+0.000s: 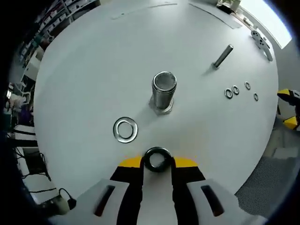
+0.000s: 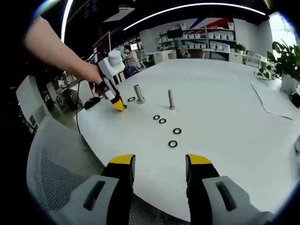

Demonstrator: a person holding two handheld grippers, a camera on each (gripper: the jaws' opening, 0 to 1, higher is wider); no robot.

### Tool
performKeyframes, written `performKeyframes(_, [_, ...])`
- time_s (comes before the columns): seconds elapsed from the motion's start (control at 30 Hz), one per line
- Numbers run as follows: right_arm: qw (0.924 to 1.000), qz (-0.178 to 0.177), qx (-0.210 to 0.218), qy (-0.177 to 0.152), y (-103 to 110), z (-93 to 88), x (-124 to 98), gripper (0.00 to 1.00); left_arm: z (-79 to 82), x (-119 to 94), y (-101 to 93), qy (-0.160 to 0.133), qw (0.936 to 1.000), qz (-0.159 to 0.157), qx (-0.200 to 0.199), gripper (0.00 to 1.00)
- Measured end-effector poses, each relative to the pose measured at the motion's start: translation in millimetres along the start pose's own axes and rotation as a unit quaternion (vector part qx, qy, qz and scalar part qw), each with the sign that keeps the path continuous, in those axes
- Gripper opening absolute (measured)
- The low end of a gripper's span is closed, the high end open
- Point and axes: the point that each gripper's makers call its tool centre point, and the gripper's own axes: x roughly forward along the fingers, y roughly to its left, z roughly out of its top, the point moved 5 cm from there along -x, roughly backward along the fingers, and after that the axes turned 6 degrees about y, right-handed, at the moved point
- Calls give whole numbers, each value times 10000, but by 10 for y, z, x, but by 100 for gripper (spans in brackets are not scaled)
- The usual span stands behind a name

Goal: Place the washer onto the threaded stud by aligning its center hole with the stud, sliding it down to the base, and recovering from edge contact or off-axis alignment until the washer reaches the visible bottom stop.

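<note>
My left gripper (image 1: 157, 161) is shut on a dark ring washer (image 1: 157, 159), held just above the white table. Ahead of it stands the wide threaded stud (image 1: 163, 90) on its hex base, a short gap away. A silver washer (image 1: 125, 129) lies flat to the stud's left. In the right gripper view the left gripper (image 2: 116, 102) hangs from a person's hand beside the same stud (image 2: 138, 93), with the silver washer (image 2: 131, 99) next to it. My right gripper (image 2: 161, 164) is open and holds nothing, near the table's edge.
A slim bolt (image 1: 222, 56) (image 2: 171, 99) stands upright on the round white table (image 1: 84, 70). Several small washers (image 1: 232, 91) (image 2: 173, 144) lie near it. A grey mesh chair (image 2: 61, 178) sits under the table edge. A potted plant (image 2: 286, 61) and papers are far right.
</note>
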Motion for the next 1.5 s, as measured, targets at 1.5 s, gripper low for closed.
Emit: performKeyframes(1.5, [10000,45,63,61,-1,-17,-1,43,-168,-37,-112,25,9981,-169,592,19])
